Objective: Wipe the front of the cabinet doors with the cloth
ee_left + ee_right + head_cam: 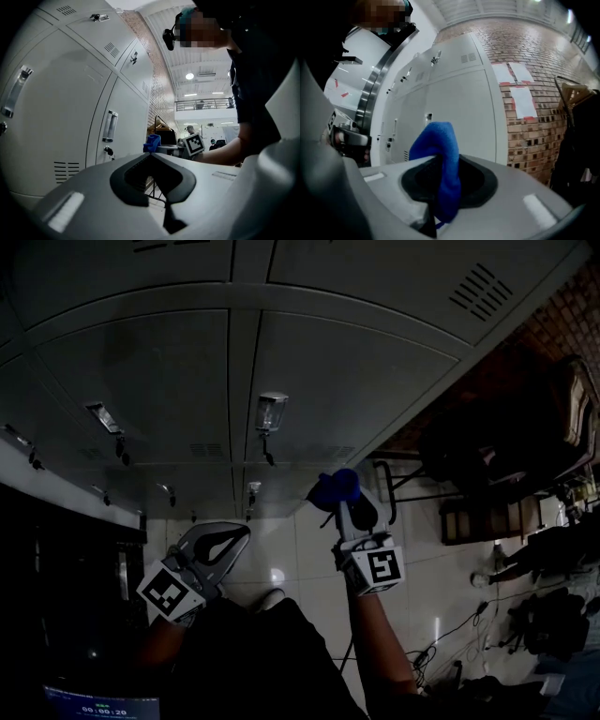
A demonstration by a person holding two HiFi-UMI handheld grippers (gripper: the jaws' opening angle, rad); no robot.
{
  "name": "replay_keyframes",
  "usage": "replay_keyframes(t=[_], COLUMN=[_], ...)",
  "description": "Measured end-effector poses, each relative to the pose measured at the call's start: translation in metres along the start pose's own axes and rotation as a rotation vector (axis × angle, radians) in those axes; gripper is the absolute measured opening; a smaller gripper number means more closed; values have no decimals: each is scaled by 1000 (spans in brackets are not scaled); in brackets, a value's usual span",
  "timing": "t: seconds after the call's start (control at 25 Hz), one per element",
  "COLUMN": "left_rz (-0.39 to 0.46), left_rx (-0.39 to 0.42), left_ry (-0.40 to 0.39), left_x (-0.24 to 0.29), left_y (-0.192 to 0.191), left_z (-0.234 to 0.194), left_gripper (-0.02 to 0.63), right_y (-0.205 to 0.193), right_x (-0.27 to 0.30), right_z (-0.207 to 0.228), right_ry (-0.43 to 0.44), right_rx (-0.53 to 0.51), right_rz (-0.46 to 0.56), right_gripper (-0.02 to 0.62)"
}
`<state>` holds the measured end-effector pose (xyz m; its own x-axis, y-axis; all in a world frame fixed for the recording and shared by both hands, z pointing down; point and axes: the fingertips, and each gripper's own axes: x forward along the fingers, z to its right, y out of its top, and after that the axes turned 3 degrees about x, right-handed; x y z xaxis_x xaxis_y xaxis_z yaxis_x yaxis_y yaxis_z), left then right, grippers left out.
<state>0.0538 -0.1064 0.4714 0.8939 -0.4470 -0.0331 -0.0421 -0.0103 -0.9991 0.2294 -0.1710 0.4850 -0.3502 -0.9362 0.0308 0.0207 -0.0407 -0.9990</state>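
A blue cloth is pinched in my right gripper, bunched up and sticking out past the jaws; it shows as a blue lump in the head view and small in the left gripper view. The grey cabinet doors with metal handles fill the upper head view, a short way ahead of the cloth, not touching it. My left gripper hangs lower left, jaws together with nothing between them. In the right gripper view the cabinet fronts stand beyond the cloth.
A brick wall with taped papers adjoins the cabinets on the right. Dark chairs and a frame stand right of the cabinets, with cables on the tiled floor. A dark unit sits at the left.
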Motion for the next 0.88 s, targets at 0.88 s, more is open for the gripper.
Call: replay_keyframes(t=[0.88], left_rz=[-80], left_rx=[32], left_ry=[-173], left_x=[-23], left_y=[50], left_z=[55], left_gripper=[0], right_y=[70], right_x=[-83], right_z=[-151], right_ry=[245], right_rx=[79], right_rz=[-77], right_gripper=[71])
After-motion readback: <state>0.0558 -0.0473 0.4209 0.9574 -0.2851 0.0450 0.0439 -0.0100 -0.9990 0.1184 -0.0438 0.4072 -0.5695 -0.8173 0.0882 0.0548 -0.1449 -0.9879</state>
